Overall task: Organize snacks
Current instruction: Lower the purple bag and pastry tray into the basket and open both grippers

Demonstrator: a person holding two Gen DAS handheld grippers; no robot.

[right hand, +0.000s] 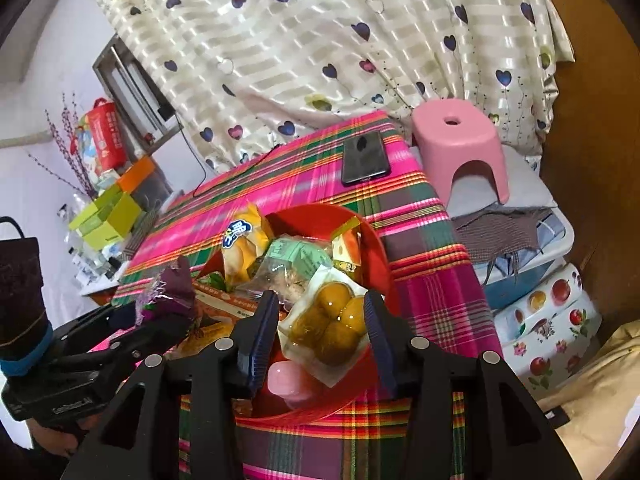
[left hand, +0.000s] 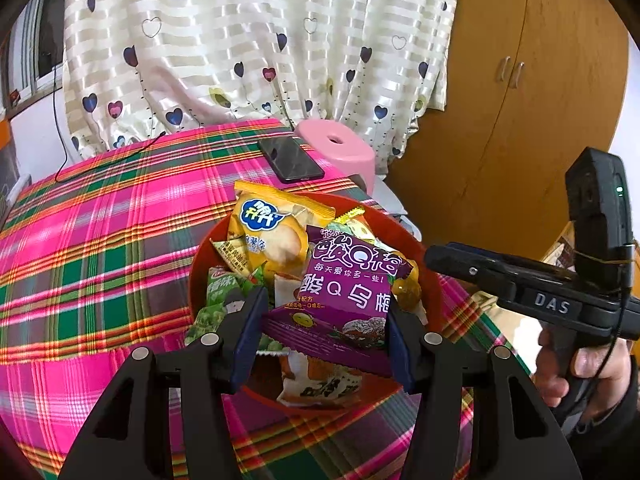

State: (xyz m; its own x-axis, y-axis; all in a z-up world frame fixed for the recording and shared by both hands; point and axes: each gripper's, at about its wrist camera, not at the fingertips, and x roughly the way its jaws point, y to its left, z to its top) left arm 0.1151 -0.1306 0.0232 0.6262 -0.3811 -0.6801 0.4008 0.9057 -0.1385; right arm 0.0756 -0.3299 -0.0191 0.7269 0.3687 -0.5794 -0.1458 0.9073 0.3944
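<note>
A red bowl (left hand: 199, 264) (right hand: 378, 248) full of snack packets stands on a plaid tablecloth (left hand: 100, 240). My left gripper (left hand: 326, 300) is shut on a purple plum-candy packet (left hand: 348, 300), held just over the bowl. From the right wrist view that packet (right hand: 176, 284) sticks up out of the left gripper (right hand: 160, 316). My right gripper (right hand: 320, 298) hangs over the bowl's near side. A clear packet of yellow balls (right hand: 332, 320) lies between its fingers, which do not seem to press it. In the left wrist view the right gripper (left hand: 440, 258) reaches in from the right.
A yellow biscuit packet (left hand: 272, 232) (right hand: 240, 244) leans at the bowl's far rim. A black phone (left hand: 290, 160) (right hand: 366, 158) and a cable lie further back. A pink stool (left hand: 340, 146) (right hand: 460, 140) stands past the table edge. Boxes (right hand: 104, 216) crowd the left.
</note>
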